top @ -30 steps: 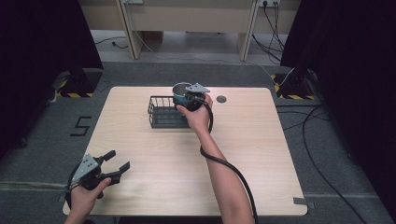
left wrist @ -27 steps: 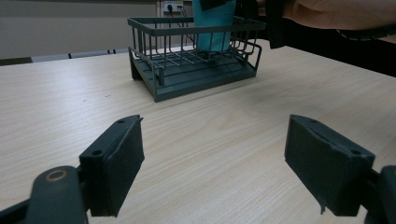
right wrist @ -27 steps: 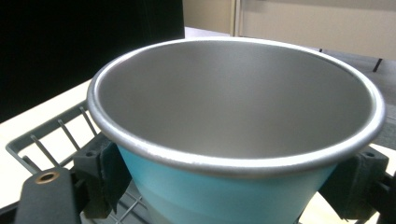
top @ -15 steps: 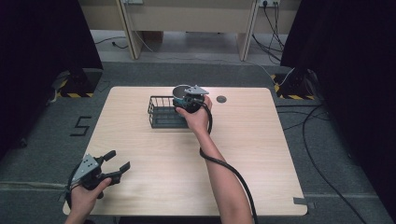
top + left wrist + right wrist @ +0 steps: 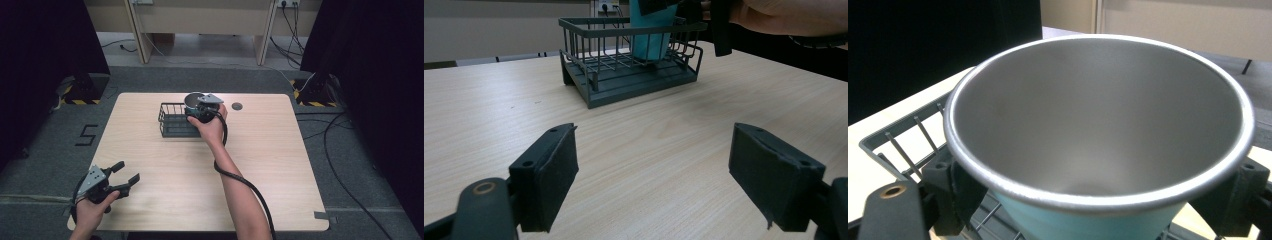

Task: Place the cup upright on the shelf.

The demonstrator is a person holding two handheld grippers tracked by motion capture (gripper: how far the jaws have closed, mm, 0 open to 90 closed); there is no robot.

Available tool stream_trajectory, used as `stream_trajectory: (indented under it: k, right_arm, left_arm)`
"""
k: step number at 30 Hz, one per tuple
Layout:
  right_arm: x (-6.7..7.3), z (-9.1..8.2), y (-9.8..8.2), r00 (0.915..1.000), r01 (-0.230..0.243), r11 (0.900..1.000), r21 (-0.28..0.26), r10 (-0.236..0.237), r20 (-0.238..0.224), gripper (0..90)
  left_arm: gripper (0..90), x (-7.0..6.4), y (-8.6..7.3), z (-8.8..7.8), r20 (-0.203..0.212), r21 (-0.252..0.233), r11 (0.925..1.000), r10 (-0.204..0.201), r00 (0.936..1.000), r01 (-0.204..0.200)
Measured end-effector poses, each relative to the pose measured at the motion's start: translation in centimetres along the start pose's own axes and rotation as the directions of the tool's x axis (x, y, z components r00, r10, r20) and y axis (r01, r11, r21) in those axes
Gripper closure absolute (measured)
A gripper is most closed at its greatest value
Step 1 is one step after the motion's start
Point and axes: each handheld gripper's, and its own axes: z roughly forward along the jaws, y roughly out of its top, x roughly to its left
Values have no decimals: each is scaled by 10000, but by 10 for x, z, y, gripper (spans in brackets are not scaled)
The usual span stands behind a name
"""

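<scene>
A dark "5" (image 5: 87, 135) on the grey floor left of the table (image 5: 280, 165)

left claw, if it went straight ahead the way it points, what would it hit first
Most likely the dark wire basket. The left claw is open, with bare light wooden table between its jaws and the basket, which sits slightly left of centre ahead. The teal metal cup stands inside the basket, behind the wires. Depth is hard to judge.

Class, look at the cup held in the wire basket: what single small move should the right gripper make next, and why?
Probably open the jaws and let go. The right gripper is shut on the cup, which stands upright inside the wire basket with its base at or very near the basket floor. The left gripper waits open near the table's front edge, so nothing else seems to need doing first.
</scene>
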Motion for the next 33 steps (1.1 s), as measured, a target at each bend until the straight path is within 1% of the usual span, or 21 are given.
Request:
stream_trajectory:
  k: [3, 15, 22, 28, 30, 33]
  right_arm:
    - [1, -3, -1, 10000, -67, 10000, -33, 67, -3, 149]
    - [3, -15, -5, 9999, -42, 10000, 9, 42, -120, 151]
    - [2, -28, -6, 9998, -54, 10000, -22, 54, -193, 152]
    - [2, -39, -8, 9994, 82, 10000, 5, -81, -326, 151]
    - [2, -43, -8, 9993, 157, 9999, -25, -158, -354, 151]
    - [1, -49, -8, 9992, 151, 9998, -106, -155, -366, 151]
  left_arm:
    - [189, 0, 0, 0, 4, 31, 10000, 31, 10000, -31]
    - [189, 0, 0, 0, -3, 12, 10000, 15, 10000, -15]
    - [189, -1, 0, 0, 0, 13, 10000, 21, 10000, -21]
    - [189, -1, 0, 0, -18, 16, 10000, 33, 10000, -33]
    - [188, -1, 0, 1, -30, 10, 10000, 28, 10000, -28]
    - [189, 0, 0, 1, -49, 5, 10000, 17, 10000, -17]
